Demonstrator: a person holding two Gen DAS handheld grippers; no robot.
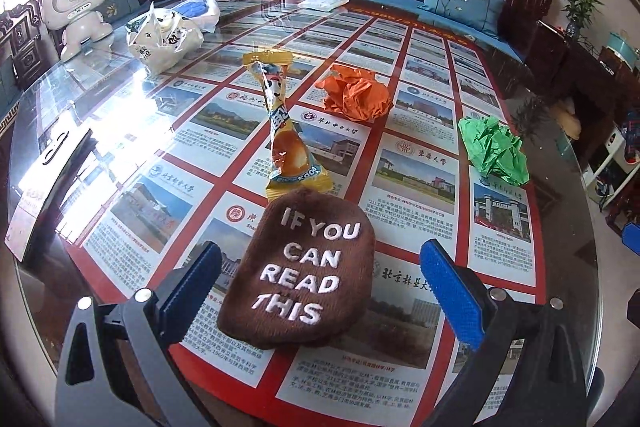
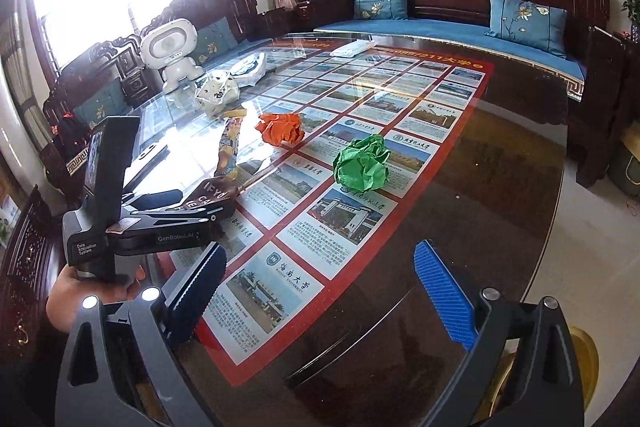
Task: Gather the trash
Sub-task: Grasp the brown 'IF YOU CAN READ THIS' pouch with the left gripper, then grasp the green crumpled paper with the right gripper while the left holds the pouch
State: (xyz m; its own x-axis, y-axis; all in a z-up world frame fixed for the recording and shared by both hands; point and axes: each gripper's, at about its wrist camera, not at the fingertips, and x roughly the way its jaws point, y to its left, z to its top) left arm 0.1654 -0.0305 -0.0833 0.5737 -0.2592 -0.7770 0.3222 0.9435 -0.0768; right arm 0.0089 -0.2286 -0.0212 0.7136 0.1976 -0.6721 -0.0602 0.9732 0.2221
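A brown sock (image 1: 304, 271) lettered "IF YOU CAN READ THIS" lies on the glass table (image 1: 560, 227), between the fingers of my open left gripper (image 1: 320, 291). Just beyond it lies a yellow snack wrapper (image 1: 282, 131). A crumpled orange paper ball (image 1: 356, 95) and a crumpled green paper ball (image 1: 494, 151) lie further right. In the right wrist view my right gripper (image 2: 320, 291) is open and empty above the table's near edge. The green ball (image 2: 362, 165), orange ball (image 2: 280, 129), wrapper (image 2: 228, 151) and sock (image 2: 212, 197) lie ahead of it. The left gripper's body (image 2: 160, 227) is at the left.
A white plastic bag (image 1: 164, 39) and a white toy robot (image 1: 80, 11) stand at the table's far left. A white packet (image 1: 324, 2) lies at the far edge. A dark wooden sofa with blue cushions (image 2: 528, 21) runs behind the table. A poster of pictures lies under the glass.
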